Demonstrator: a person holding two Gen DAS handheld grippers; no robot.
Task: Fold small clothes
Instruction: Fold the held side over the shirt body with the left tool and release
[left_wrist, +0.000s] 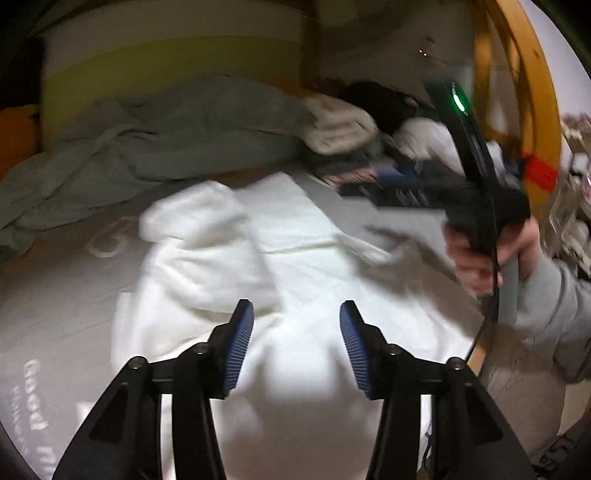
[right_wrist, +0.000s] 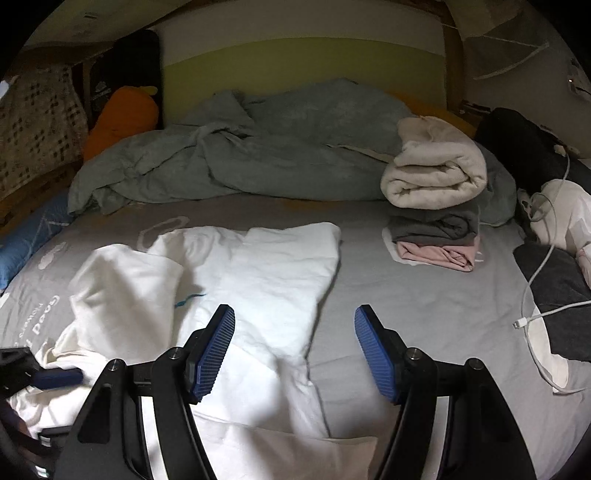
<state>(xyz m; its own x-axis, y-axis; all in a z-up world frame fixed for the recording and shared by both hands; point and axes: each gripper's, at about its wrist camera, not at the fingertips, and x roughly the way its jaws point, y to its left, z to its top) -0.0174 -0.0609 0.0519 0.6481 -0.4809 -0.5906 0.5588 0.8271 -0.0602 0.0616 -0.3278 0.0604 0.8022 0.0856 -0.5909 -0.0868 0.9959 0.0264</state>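
Folding this white garment (right_wrist: 266, 273) well means pinching both corners of one end and carrying them level to the other end. It lies on the bed (right_wrist: 424, 306), left of the folded stack (right_wrist: 436, 206), its long axis running towards the headboard. Left tongs (left_wrist: 296, 343) and right tongs (right_wrist: 294, 350) both stand spread, empty.

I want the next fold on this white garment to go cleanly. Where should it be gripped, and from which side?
Probably the far top edge of the white garment: it lies flat on the grey sheet, a thin graspable hem. Come from the near side, right gripper low, jaws open.
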